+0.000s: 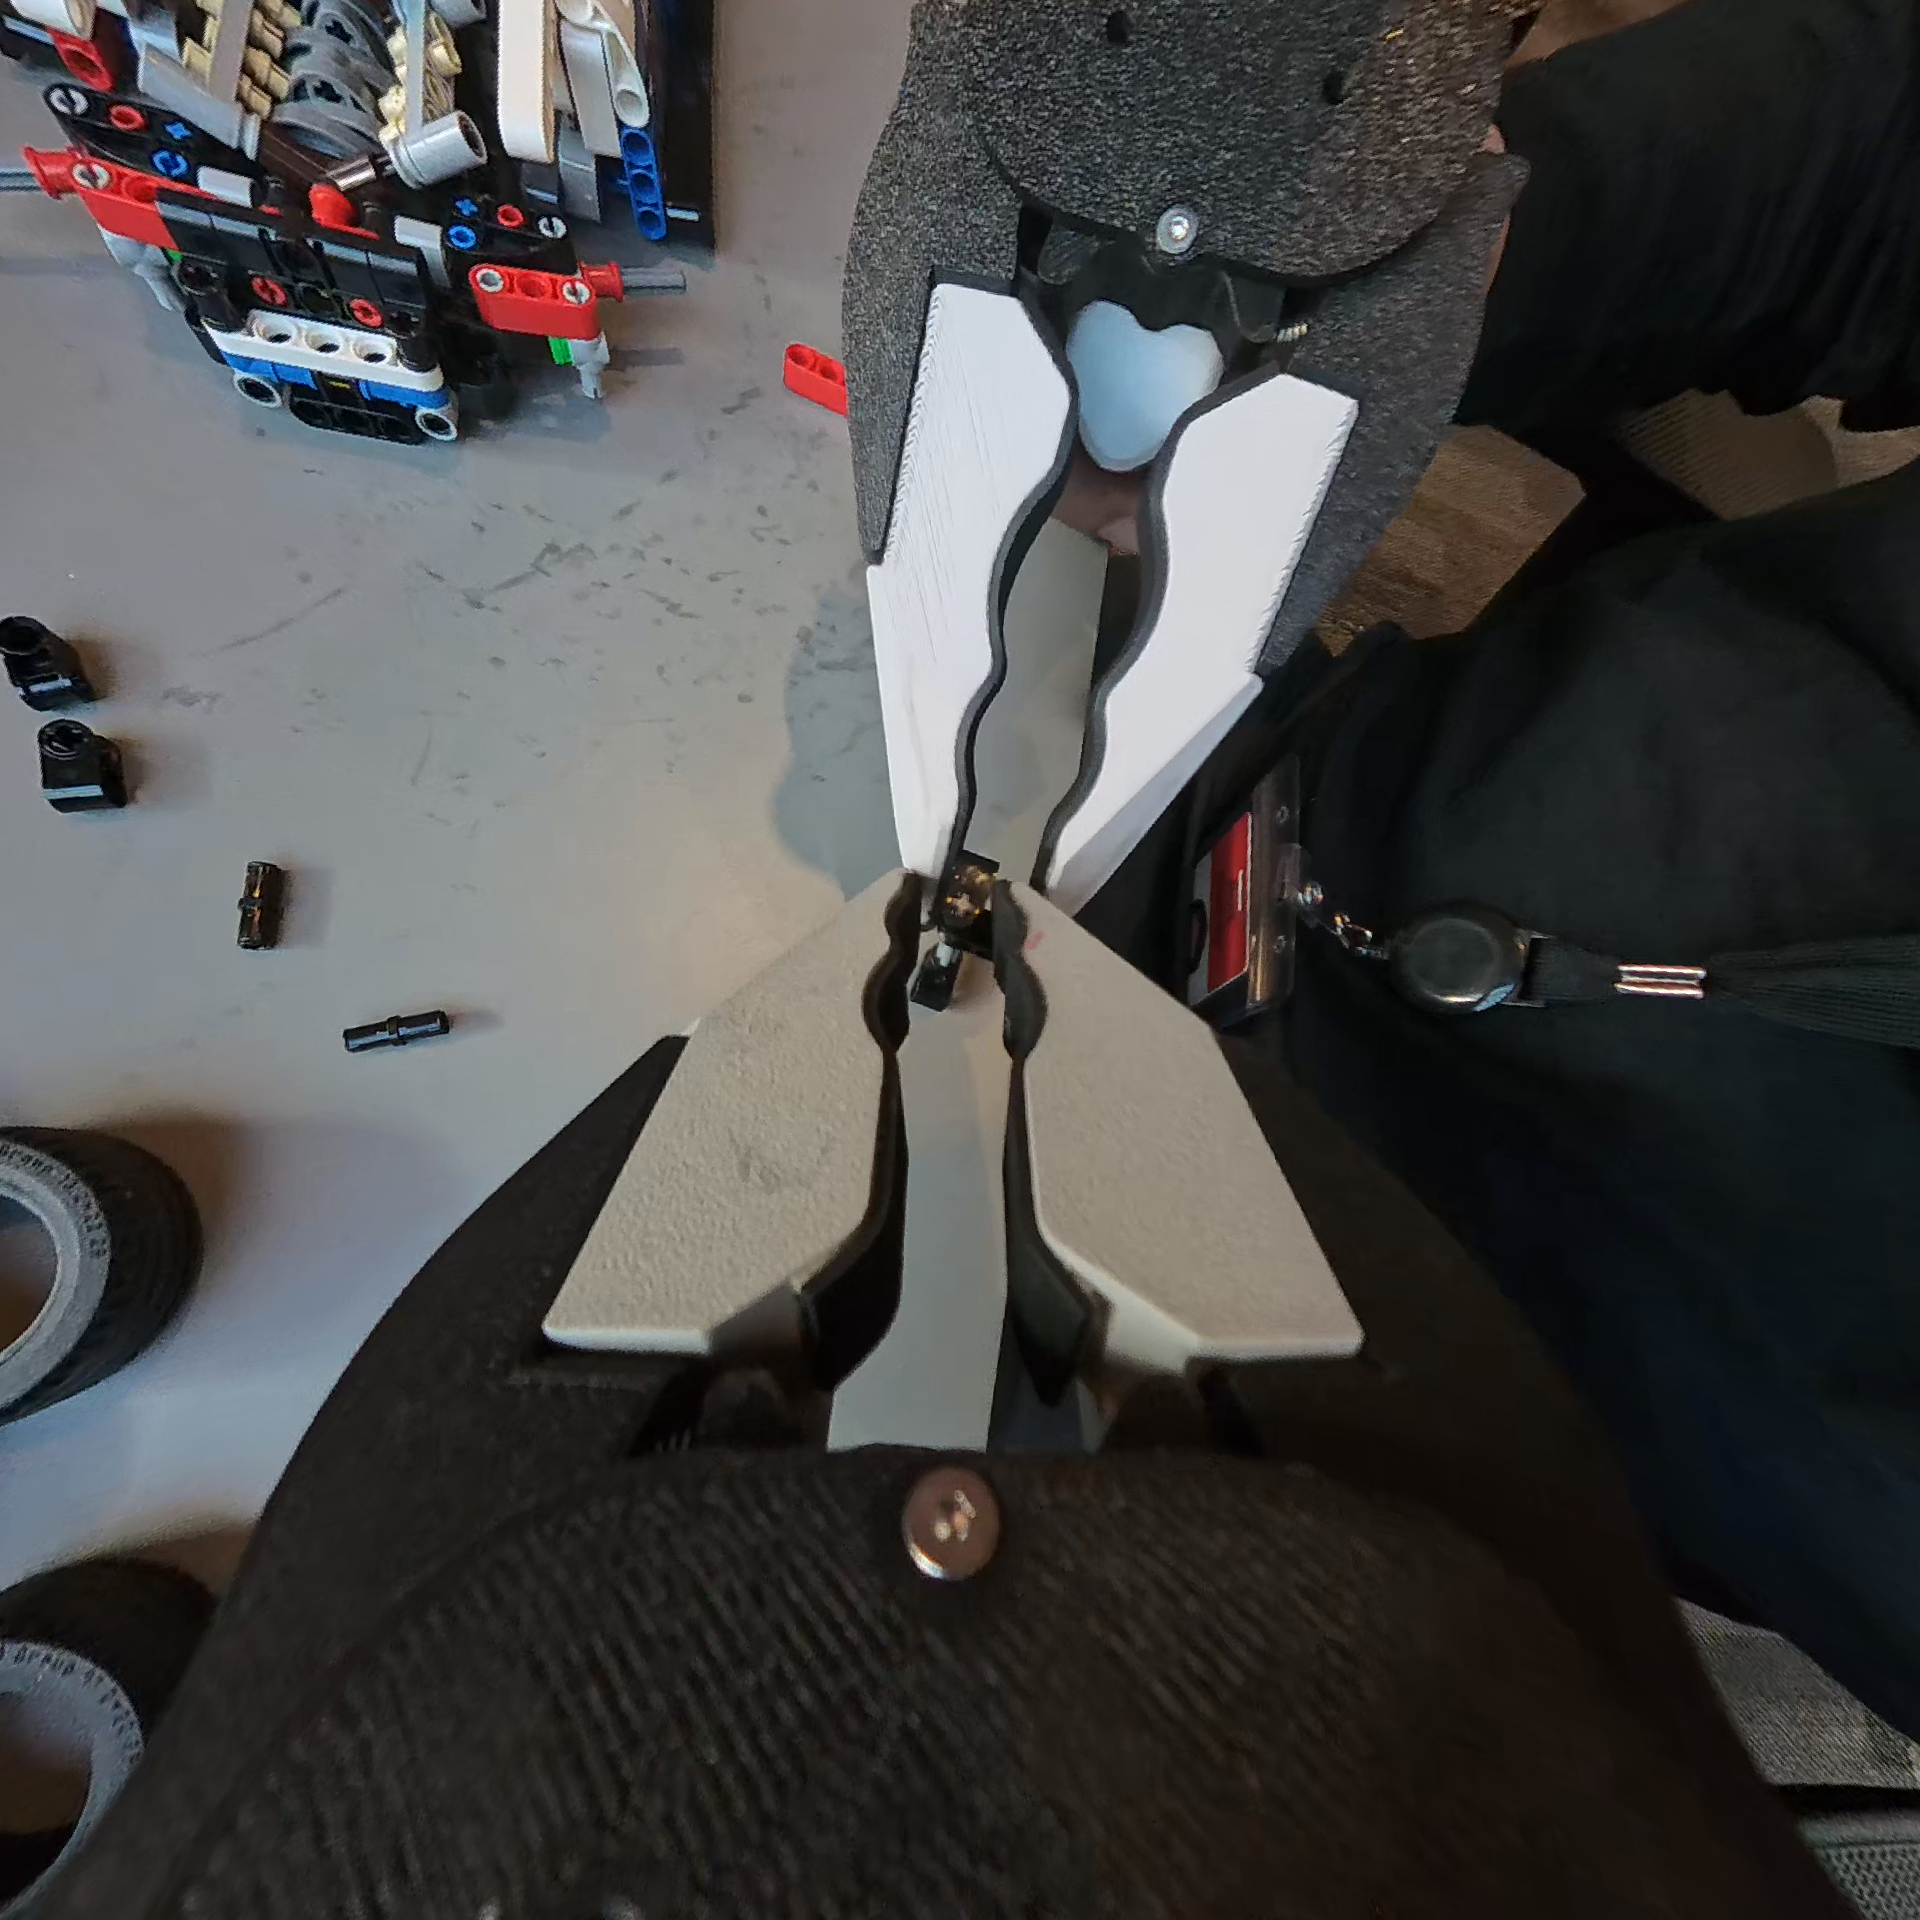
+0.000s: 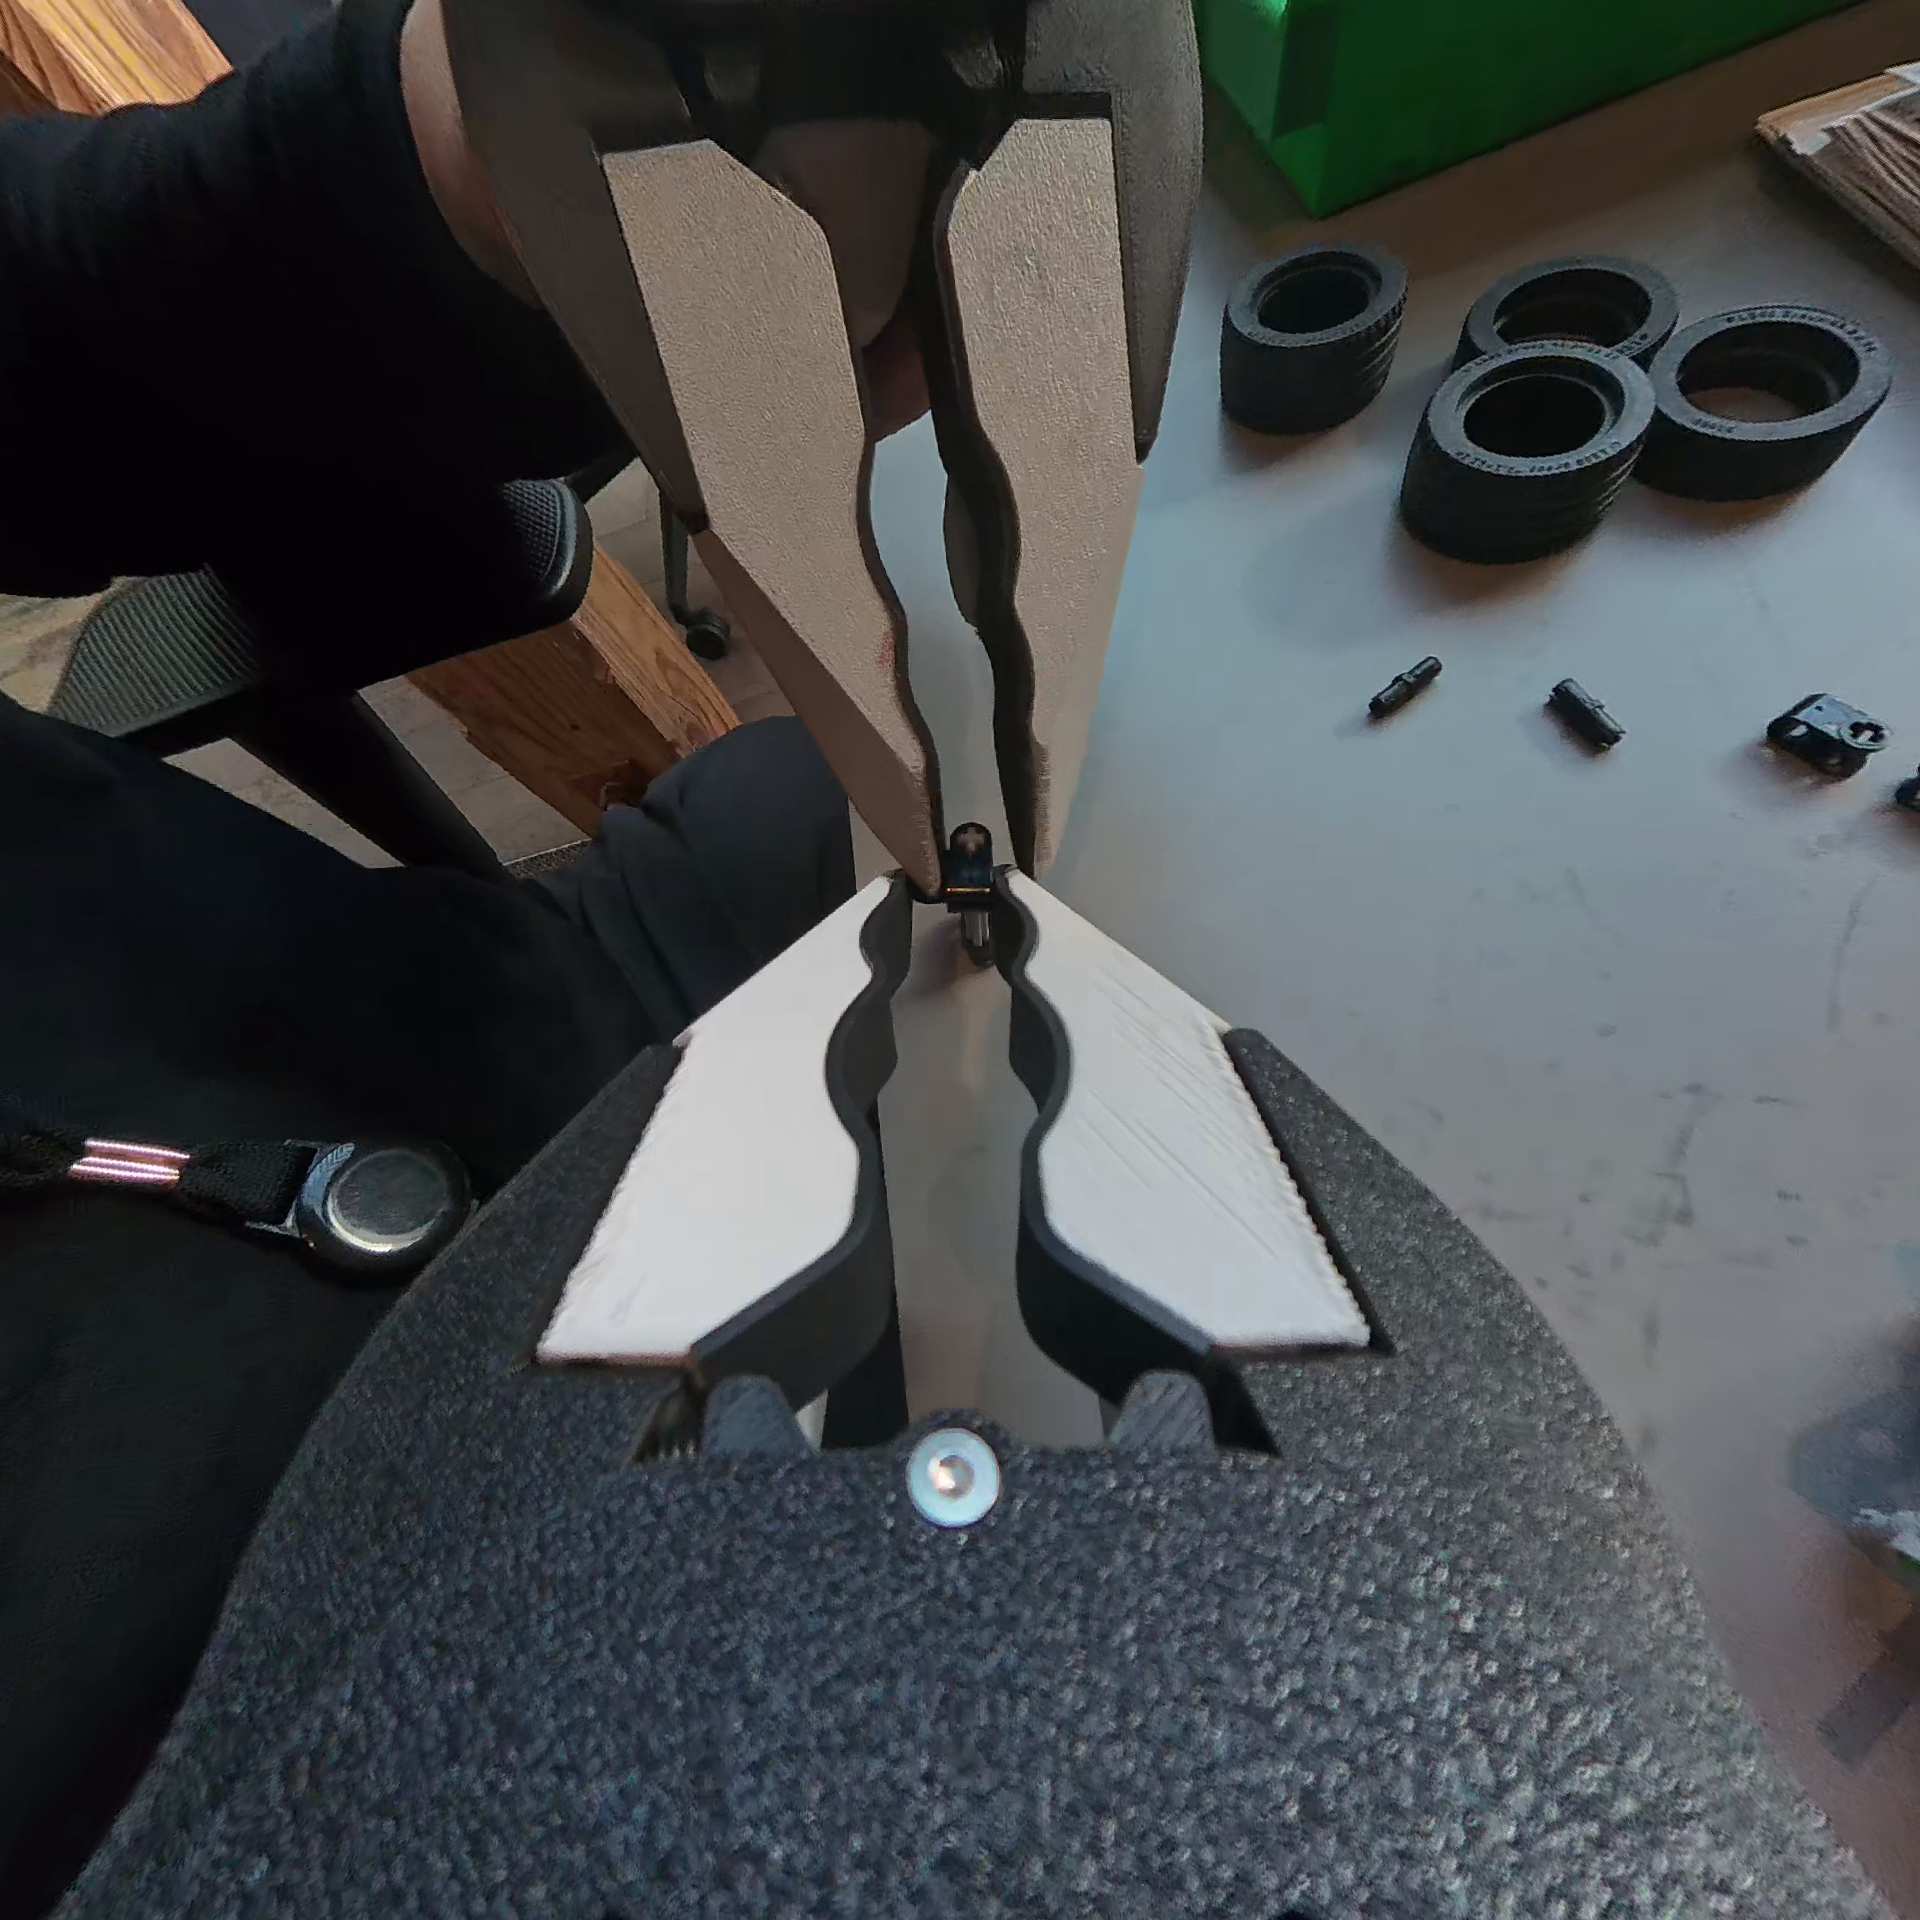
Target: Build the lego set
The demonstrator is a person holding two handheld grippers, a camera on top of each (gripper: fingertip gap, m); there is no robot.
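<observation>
Meeting tip to tip, left gripper (image 1: pixel 951 914) and right gripper (image 2: pixel 958 883) pinch black connector (image 2: pixel 968 868).

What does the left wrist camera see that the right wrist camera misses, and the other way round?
Only the left wrist view shows the half-built lego model with red, blue and black parts, and a loose red piece.

Only the right wrist view shows the green box, the four black tires together and a wooden table leg.

Both show the left gripper and right gripper meeting tip to tip over a small black piece, above the grey table, with loose black pins.
</observation>
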